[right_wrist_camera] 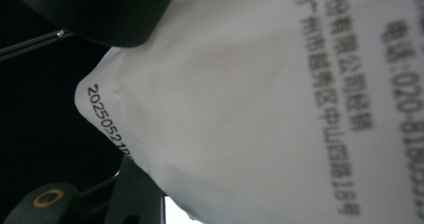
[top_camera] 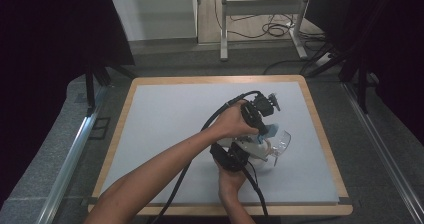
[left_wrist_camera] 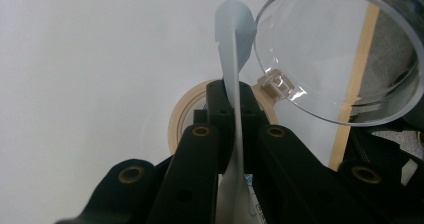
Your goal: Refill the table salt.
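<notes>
Packet [right_wrist_camera: 280, 99], white and printed with dark characters and a row of digits along one edge, sits right in front of the right gripper's camera, pressed close against that gripper [top_camera: 235, 156]; whether the right gripper's jaws are clamped on it or merely stand beside it cannot be told, since the packet covers them in the right gripper view. In the left gripper view the packet's thin pale blue top edge [left_wrist_camera: 234, 84] rises straight up between the two black jaws of the left gripper [left_wrist_camera: 235, 101], which are closed tight on it, so the strip stands upright just above the fingertips.

From the high view, the left gripper [top_camera: 260, 121] lies just beyond the right one, with the blue strip [top_camera: 270, 131] showing at its tip and the two grippers nearly touching over the grey tabletop [top_camera: 165, 119]. Just to the right of the left gripper's tip, a clear round container [left_wrist_camera: 345, 59] tilts its open mouth toward the strip, its rim close beside the blue edge. A roll of beige tape [left_wrist_camera: 176, 121] lies flat on the tabletop directly behind the left gripper's jaws.
</notes>
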`<state>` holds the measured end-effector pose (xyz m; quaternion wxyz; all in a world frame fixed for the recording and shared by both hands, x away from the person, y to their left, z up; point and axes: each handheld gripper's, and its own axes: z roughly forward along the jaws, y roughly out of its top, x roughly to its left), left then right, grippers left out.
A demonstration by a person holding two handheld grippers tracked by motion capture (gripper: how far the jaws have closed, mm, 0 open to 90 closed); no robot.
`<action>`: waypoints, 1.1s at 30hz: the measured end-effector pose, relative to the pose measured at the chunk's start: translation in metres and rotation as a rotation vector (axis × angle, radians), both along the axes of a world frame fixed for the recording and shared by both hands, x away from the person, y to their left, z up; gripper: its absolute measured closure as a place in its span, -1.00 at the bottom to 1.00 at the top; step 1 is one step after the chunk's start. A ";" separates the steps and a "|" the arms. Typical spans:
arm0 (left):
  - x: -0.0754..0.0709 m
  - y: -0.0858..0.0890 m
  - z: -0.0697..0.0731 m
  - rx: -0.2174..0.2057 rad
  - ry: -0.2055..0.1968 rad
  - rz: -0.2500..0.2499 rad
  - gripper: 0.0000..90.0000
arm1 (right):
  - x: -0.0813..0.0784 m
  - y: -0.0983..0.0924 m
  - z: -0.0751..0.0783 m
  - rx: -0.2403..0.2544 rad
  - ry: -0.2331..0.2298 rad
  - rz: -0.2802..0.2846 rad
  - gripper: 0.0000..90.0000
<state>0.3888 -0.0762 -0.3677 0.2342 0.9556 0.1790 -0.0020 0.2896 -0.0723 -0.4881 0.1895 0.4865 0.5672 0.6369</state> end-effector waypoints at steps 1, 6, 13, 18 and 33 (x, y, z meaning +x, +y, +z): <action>0.000 0.000 0.001 0.001 -0.001 0.000 1.00 | 0.000 0.000 0.001 0.003 -0.001 -0.001 0.22; -0.001 -0.001 0.002 -0.001 -0.002 -0.001 1.00 | 0.000 -0.001 0.003 0.002 -0.008 -0.003 0.22; -0.001 -0.001 0.002 -0.002 -0.002 0.000 1.00 | 0.000 -0.001 0.003 0.004 -0.007 -0.005 0.22; -0.001 0.000 0.003 -0.006 -0.004 -0.001 1.00 | 0.000 -0.001 0.005 0.003 -0.009 -0.005 0.23; -0.001 0.001 0.004 -0.005 -0.002 0.001 1.00 | 0.000 0.000 0.007 0.005 -0.015 -0.006 0.23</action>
